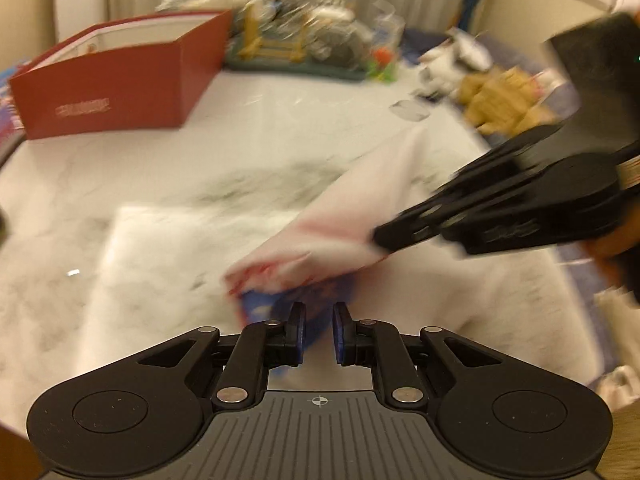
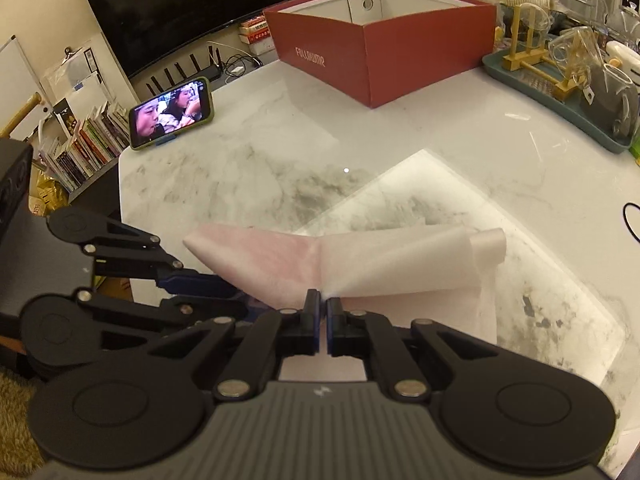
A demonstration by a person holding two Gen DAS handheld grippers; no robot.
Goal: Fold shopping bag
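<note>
Right gripper [image 2: 323,308]: I clamp the pink shopping bag [image 2: 280,264].
Left gripper [image 1: 319,334]: slightly apart around its blue edge.
Advice: keep both corners level above the desk [image 2: 280,140].

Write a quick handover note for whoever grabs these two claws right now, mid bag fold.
Right claw: shut on the bag, pinching a fold at its near edge and holding it lifted.
Left claw: open, pads at the bag's blue-printed end, gripping nothing.
Bag: partly folded, above the marble table, its far end curling over. The red box stands apart.
Done: a first fold or gathering.
Left: probably grip with the left claw, lay flat, finish folding.
</note>
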